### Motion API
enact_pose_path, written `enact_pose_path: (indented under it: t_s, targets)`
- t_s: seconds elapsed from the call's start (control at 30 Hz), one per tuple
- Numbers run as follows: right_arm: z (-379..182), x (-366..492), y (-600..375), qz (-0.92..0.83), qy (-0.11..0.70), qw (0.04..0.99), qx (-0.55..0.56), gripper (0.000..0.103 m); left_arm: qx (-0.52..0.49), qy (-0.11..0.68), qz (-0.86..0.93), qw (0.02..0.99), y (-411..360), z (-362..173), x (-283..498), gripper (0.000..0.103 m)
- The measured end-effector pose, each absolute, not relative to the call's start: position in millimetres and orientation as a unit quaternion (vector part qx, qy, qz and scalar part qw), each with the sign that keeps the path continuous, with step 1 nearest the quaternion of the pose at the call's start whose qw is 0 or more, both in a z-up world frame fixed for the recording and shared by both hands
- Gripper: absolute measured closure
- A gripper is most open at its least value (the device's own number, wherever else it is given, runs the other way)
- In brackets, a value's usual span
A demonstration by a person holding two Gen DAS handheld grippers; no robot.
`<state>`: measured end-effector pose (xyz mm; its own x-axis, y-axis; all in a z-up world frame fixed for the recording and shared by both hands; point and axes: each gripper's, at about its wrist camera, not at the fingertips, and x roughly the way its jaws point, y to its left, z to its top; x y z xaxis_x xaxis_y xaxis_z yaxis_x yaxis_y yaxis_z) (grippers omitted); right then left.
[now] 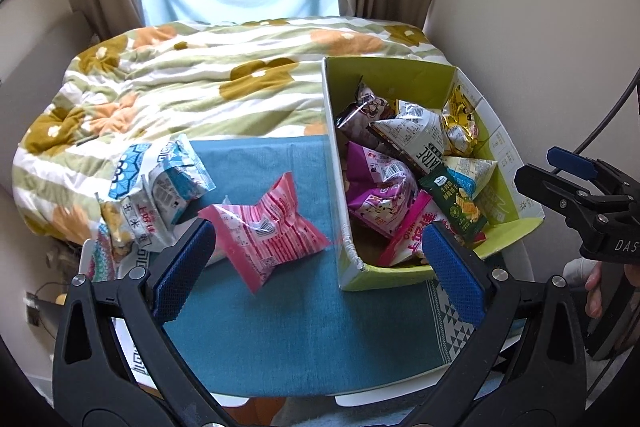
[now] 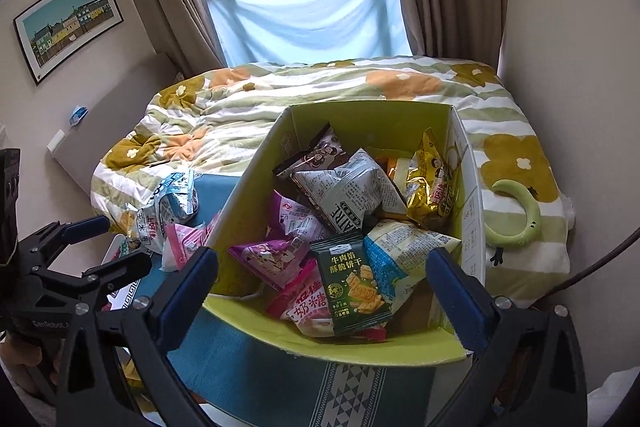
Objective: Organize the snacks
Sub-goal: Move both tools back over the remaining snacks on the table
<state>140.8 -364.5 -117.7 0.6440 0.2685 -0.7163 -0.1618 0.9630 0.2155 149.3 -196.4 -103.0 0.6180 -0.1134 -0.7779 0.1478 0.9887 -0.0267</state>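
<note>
A pink striped snack packet (image 1: 268,231) lies on the blue cloth (image 1: 304,339), left of a green cardboard box (image 1: 384,279). My left gripper (image 1: 320,267) stands open over it, and the packet's left corner reaches the left finger without being pressed. Several blue-and-white packets (image 1: 160,187) are piled further left. My right gripper (image 2: 324,291) hangs open above the box (image 2: 360,351), with nothing between its fingers. Inside the box are several packets, with a dark green biscuit packet (image 2: 352,291) lying loose on top at the front. The right gripper (image 1: 580,195) also shows at the box's right side.
A flowered quilt (image 1: 200,79) covers the bed behind the cloth and box. A pale green curved object (image 2: 520,215) lies on the quilt right of the box. A wall stands close on the right. A person's hand (image 1: 596,291) holds the right gripper.
</note>
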Motion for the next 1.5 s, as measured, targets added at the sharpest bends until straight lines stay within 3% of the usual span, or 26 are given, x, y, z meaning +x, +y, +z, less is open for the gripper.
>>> enact_pose_path:
  t_s: [0.43,0.87,1.1,1.5]
  targets:
    - [-92,125,-303,0.145,0.374,0.915,0.039,0.0,-0.02,0.41,-0.003,0.912,-97,-92,116,0.001]
    - [-114,134,-178,0.093,0.395,0.91,0.088,0.0,0.004,0.436,-0.047,0.898,43,-108,153,0.001]
    - [-146,144,-141,0.012,0.417,0.896,0.153,0.0,0.081,0.457,-0.112,0.879,74,-136,193,0.001]
    - [-200,164,-140,-0.13,0.443,0.849,0.257,0.0,0.248,0.491,-0.219,0.806,53,-213,246,0.001]
